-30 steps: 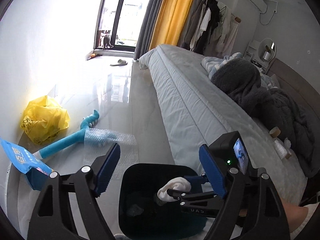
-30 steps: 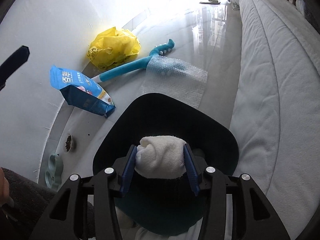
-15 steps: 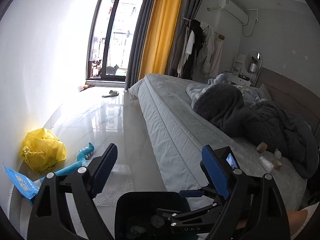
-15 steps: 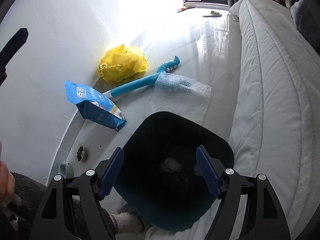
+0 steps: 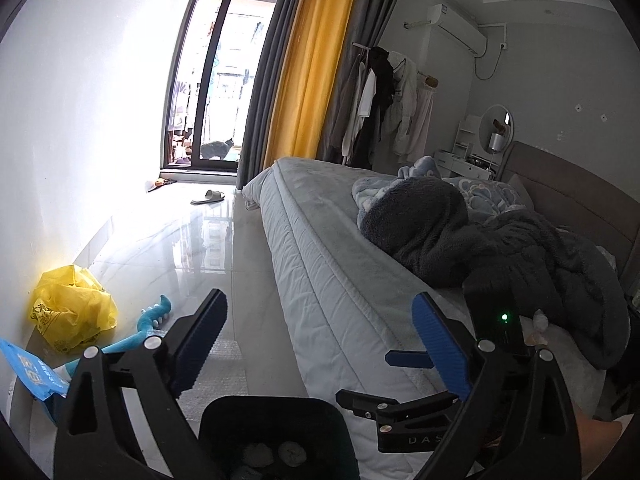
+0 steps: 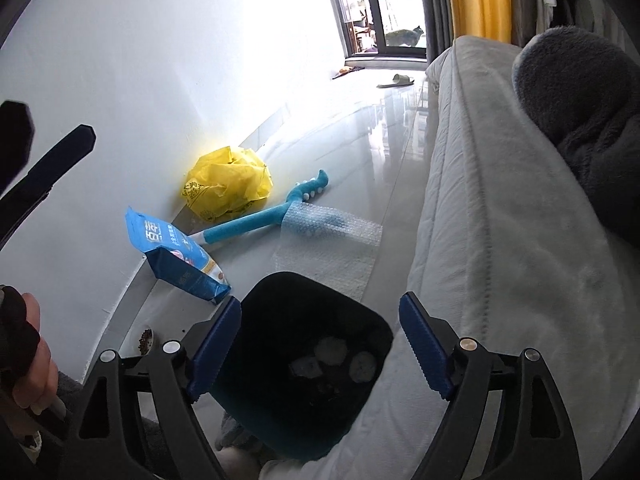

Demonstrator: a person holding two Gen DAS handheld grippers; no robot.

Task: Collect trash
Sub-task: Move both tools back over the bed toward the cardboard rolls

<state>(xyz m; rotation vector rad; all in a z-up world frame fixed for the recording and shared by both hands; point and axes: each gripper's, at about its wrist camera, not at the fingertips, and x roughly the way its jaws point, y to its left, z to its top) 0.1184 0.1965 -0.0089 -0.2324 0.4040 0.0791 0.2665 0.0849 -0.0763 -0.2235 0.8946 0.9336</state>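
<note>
White wads (image 6: 331, 350) now lie inside the black bin (image 6: 280, 300) beside the bed (image 6: 500, 220), released by the right gripper (image 6: 320, 344), whose fingers, like the left gripper's (image 5: 320, 344), stand wide apart and empty, so floor litter remains.

Bright balcony door (image 5: 216, 92) floods glossy tile floor (image 5: 200, 248); yellow curtain (image 5: 308, 60), grey bed (image 5: 320, 240), white wall (image 5: 88, 100).

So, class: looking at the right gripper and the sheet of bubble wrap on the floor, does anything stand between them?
Yes. The black bin sits directly under the open right gripper, and the bubble wrap lies on the floor just beyond the bin's far rim.
</note>
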